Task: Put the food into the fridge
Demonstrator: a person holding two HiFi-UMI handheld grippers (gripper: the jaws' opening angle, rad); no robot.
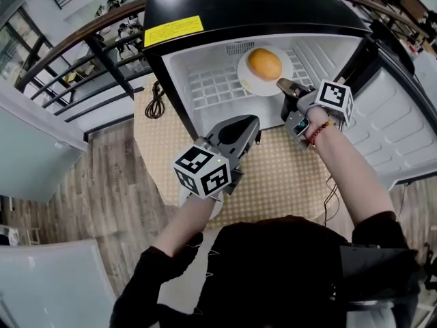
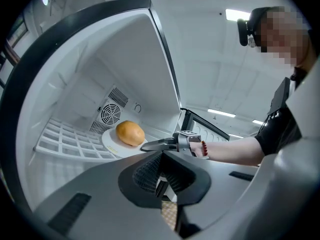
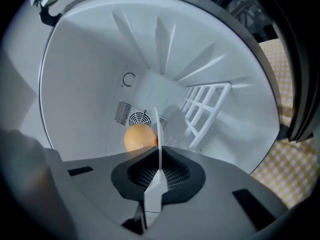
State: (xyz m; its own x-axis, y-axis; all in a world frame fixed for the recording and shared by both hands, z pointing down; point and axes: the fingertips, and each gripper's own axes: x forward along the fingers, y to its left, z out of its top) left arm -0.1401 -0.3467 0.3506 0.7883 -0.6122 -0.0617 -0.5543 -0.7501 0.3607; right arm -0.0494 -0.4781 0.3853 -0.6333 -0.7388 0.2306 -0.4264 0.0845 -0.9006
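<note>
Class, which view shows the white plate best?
The head view: the plate shows almost whole from above, under the bun. The left gripper view shows it low and oblique; the right gripper view, only edge-on.

fridge (image 1: pixel 259 5): glossy black shell, smooth white plastic lining | plate (image 1: pixel 247 82): smooth white | bun (image 1: pixel 264 63): matt crust | floor (image 1: pixel 102 176): wood planks | table cover (image 1: pixel 287 176): checked cloth

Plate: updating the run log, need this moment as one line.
plate: on fridge shelf, bun on it | right gripper: shut on plate | left gripper: shut, empty
</note>
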